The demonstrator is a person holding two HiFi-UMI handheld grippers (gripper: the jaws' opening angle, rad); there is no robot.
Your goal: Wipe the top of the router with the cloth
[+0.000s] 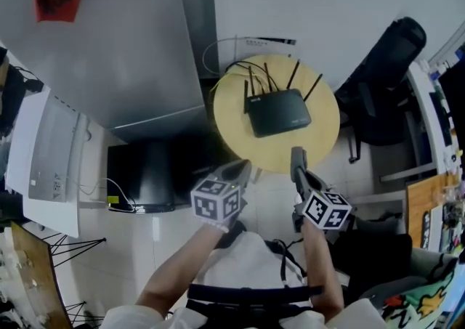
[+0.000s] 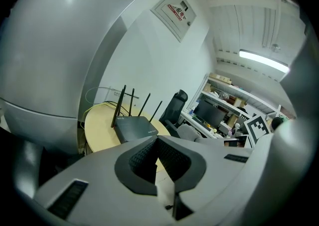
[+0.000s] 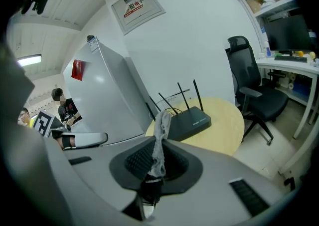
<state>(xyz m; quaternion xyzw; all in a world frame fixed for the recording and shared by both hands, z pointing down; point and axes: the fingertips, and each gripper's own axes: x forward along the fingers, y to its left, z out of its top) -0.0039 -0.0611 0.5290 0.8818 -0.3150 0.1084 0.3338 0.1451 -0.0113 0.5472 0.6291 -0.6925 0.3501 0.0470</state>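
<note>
A black router (image 1: 278, 112) with several upright antennas sits on a round yellow table (image 1: 320, 137). Both grippers hover short of the table's near edge, over the floor. My right gripper (image 1: 298, 162) is shut on a grey cloth (image 3: 161, 135), which stands up in a strip between its jaws (image 3: 157, 162). Beyond the cloth lie the router (image 3: 190, 122) and the table (image 3: 227, 125). My left gripper (image 1: 240, 170) is shut with nothing in it (image 2: 154, 162), and the router (image 2: 134, 127) on the table (image 2: 99, 130) is ahead of it.
A tall grey fridge (image 1: 109, 37) stands left of the table, with a dark low cabinet (image 1: 142, 175) beside it. A black office chair (image 1: 385, 80) is at the right. Cables run along the wall behind the table. A person (image 3: 62, 105) sits far off.
</note>
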